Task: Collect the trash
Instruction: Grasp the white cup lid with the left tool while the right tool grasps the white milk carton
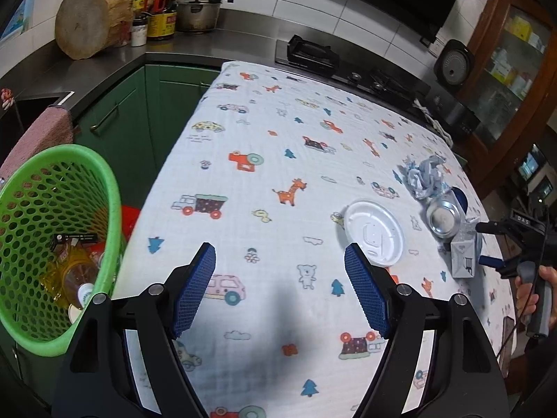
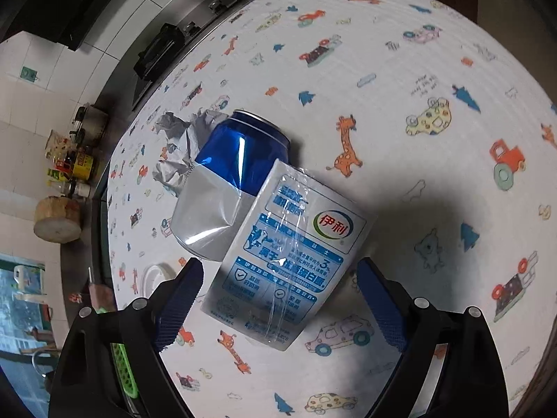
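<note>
My left gripper [image 1: 280, 257] is open and empty above the patterned tablecloth. A white plastic lid [image 1: 375, 232] lies just right of its right finger. Further right lie a dented blue and silver can [image 1: 444, 217], a crumpled foil wrapper [image 1: 423, 176] and a white milk carton [image 1: 464, 257]. My right gripper [image 2: 280, 275] is open, its fingers on either side of the milk carton [image 2: 289, 264]. The can [image 2: 226, 181] and the wrapper [image 2: 177, 146] lie just beyond the carton. A green mesh basket [image 1: 21, 188] at the table's left holds a yellow bottle [image 1: 75, 271].
The cloth-covered table [image 1: 264, 132] stands against a steel kitchen counter [image 1: 195, 43] with a gas stove [image 1: 348, 66], a pot and bottles. Green cabinets [image 1: 139, 118] stand left of the table. A wooden cabinet [image 1: 504, 55] stands at the far right.
</note>
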